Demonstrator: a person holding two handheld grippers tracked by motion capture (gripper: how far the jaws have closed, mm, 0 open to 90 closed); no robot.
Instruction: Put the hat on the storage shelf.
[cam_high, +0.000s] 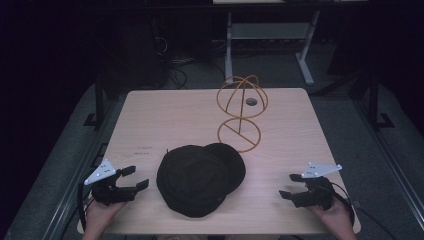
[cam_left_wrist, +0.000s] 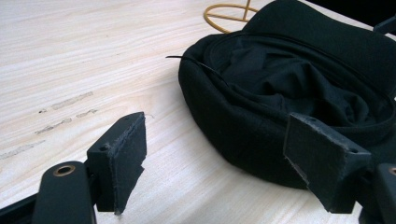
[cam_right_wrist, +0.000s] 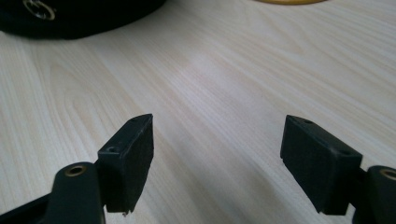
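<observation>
Black cap (cam_high: 200, 179), yellow wire stand (cam_high: 241, 112), pale, perhaps wood-grain table (cam_high: 150, 120)

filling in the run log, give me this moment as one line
left gripper: open, beside black fabric cap | right gripper: open, over bare wooden table | yellow wire hat stand: upright behind cap

A yellow wire hat stand (cam_high: 241, 112) stands upright at the far middle of the pale wooden table (cam_high: 150, 120); beyond it, a grey desk frame (cam_high: 270, 35).
</observation>
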